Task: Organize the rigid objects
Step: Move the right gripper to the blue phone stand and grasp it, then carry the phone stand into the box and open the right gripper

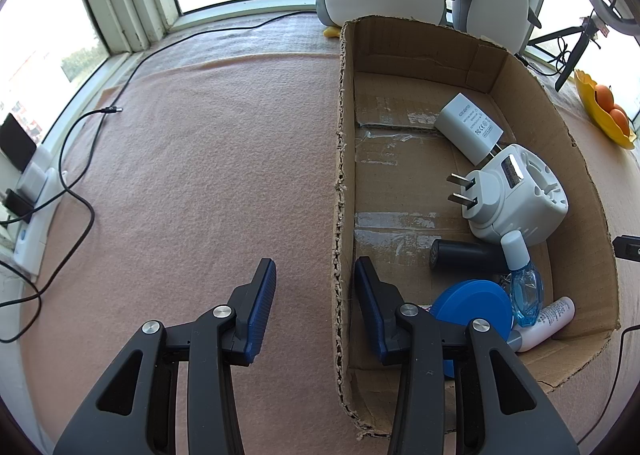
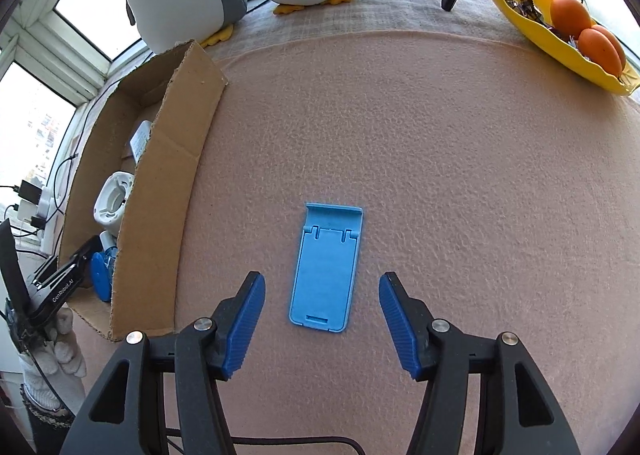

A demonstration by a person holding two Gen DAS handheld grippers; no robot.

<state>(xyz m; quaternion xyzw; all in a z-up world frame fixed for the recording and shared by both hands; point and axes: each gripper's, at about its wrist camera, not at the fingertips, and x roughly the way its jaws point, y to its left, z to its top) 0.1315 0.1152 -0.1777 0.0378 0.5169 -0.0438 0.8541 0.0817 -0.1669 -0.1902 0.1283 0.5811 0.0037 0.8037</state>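
Nearest on the right, the right tongs (image 2: 322, 279) hang over the desk (image 2: 460, 175) with their jaws set wide and nothing in them. The blue phone stand (image 2: 326, 267) lies flat on the pink cloth, its near end between the two pads, and neither pad touches it. This looks like the pick-up step for the last loose item. The next move calls for sinking straight down until the pads flank the long edges, then closing across the narrow width. The stand is thin and flat, so the pads must reach almost to the cloth.

To the left, the left tongs (image 1: 315, 267) straddle the near left wall of the cardboard box (image 1: 344, 175). Their gap is narrow and the left pad stands clear of the wall, so they grip nothing.

Inside the box, a blue lid (image 1: 472, 303), bottles and a white plug adapter (image 1: 516, 195) crowd the near right part. The far left floor is bare and offers room for the stand.

Farther off, the cloth around the stand is open. The box's right wall is near on the left, and a yellow dish (image 2: 520, 15) sits well apart at far right.
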